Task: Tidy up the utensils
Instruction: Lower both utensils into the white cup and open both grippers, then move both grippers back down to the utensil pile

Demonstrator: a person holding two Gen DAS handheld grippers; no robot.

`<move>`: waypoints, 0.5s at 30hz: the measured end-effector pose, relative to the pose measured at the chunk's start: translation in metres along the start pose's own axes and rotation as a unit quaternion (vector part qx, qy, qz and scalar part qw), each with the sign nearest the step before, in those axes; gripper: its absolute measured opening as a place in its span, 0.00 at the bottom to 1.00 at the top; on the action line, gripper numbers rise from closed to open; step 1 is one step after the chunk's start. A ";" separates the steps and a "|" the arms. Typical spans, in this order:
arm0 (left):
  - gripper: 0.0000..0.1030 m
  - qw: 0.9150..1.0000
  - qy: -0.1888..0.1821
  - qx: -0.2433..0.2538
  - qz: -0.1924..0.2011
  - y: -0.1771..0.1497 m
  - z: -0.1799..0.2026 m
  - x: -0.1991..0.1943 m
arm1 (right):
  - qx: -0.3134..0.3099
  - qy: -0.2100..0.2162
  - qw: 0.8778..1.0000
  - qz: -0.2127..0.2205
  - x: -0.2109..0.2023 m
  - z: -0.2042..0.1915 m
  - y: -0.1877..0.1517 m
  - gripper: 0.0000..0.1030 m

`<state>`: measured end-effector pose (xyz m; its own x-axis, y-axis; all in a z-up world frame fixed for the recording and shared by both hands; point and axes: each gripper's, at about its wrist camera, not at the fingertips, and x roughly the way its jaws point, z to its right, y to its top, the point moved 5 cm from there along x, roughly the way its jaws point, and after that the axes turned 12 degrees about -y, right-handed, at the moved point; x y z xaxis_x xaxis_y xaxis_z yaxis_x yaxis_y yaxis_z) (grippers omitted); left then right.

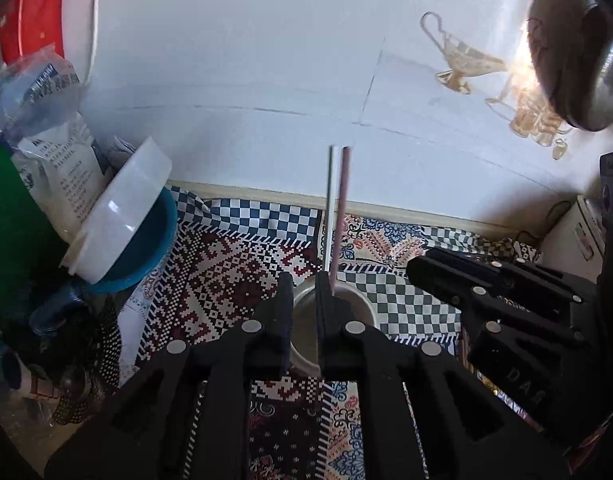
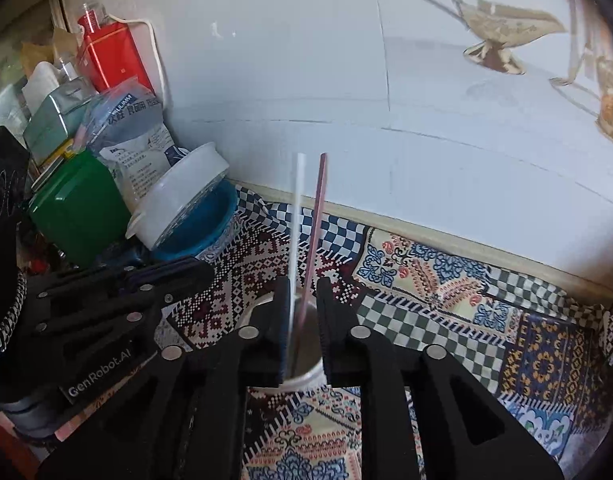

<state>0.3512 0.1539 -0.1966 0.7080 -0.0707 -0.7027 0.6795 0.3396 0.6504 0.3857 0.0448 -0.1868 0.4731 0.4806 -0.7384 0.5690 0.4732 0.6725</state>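
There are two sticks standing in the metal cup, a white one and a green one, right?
Almost. Two sticks do stand in the metal cup, but beside the white stick is a pink stick, not a green one. The right wrist view shows it clearly.

place: home kitchen corner | cues: tiled wall (image 2: 266, 80), patchwork cloth (image 2: 426, 280), food packets (image 2: 134, 140)

My matt black plastic grippers (image 2: 302, 292); shiny metal cup (image 2: 302, 376); smooth plastic straws (image 2: 294, 216); printed patchwork cloth (image 2: 446, 292).
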 end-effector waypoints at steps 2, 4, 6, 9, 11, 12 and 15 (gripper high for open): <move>0.15 1.000 0.000 0.005 0.008 -0.001 0.010 -0.009 | -0.003 -0.007 1.000 0.009 -0.013 0.001 -0.002 0.15; 0.19 1.000 -0.001 0.011 0.017 -0.003 0.014 -0.020 | -0.004 -0.011 1.000 0.018 -0.026 0.002 -0.003 0.17; 0.22 0.999 -0.002 0.019 0.026 -0.006 0.021 -0.034 | -0.001 -0.017 0.999 0.028 -0.039 0.004 -0.005 0.20; 0.28 0.999 -0.005 0.030 0.037 -0.010 0.030 -0.052 | 0.002 -0.029 0.999 0.045 -0.062 0.006 -0.009 0.24; 0.34 0.998 -0.008 0.037 0.043 -0.014 0.036 -0.062 | 0.005 -0.035 0.998 0.055 -0.076 0.009 -0.012 0.29; 0.36 0.998 -0.011 0.042 0.045 -0.016 0.040 -0.066 | 0.007 -0.038 0.998 0.059 -0.082 0.011 -0.014 0.31; 0.42 0.997 -0.021 0.057 0.046 -0.021 0.056 -0.076 | 0.013 -0.053 0.996 0.075 -0.102 0.016 -0.022 0.37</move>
<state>0.2938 0.0998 -0.1410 0.7744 -0.0832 -0.6272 0.6266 0.2382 0.7421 0.3359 -0.0268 -0.1272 0.6217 0.4621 -0.6324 0.5031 0.3832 0.7746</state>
